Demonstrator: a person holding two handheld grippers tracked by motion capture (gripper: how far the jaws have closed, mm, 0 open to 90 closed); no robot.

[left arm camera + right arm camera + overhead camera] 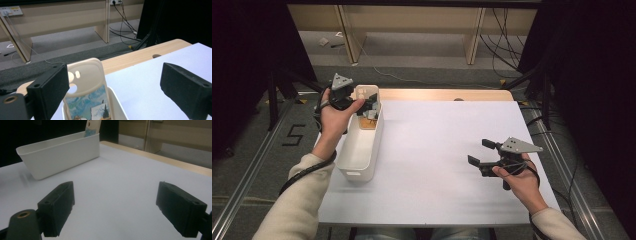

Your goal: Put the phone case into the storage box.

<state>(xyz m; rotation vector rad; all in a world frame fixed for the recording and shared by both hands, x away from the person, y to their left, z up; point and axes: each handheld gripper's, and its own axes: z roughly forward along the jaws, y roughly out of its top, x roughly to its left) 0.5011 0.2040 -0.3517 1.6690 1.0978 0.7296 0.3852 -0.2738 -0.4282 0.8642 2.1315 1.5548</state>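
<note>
A cream phone case (366, 92) with a painted landscape stands upright at the far end of a long white bin (357, 161). My left gripper (371, 104) hovers over that end of the bin, open. In the left gripper view the case (86, 92) rises just beside the left jaw, and the right jaw stands far off it; the bin's rim (117, 105) shows below. My right gripper (480, 152) is held low over the white tabletop (437, 165) at the right, open, with nothing between its jaws. From the right gripper view (115, 202), the bin (60, 152) and the case's top (92, 125) lie ahead.
A wooden strip (442, 94) with a small hole (458, 99) runs along the table's far edge. Beyond it are floor cables (502, 50) and wooden furniture legs (474, 35). Dark curtains flank both sides. A metal rail (242, 170) runs on the floor at the left.
</note>
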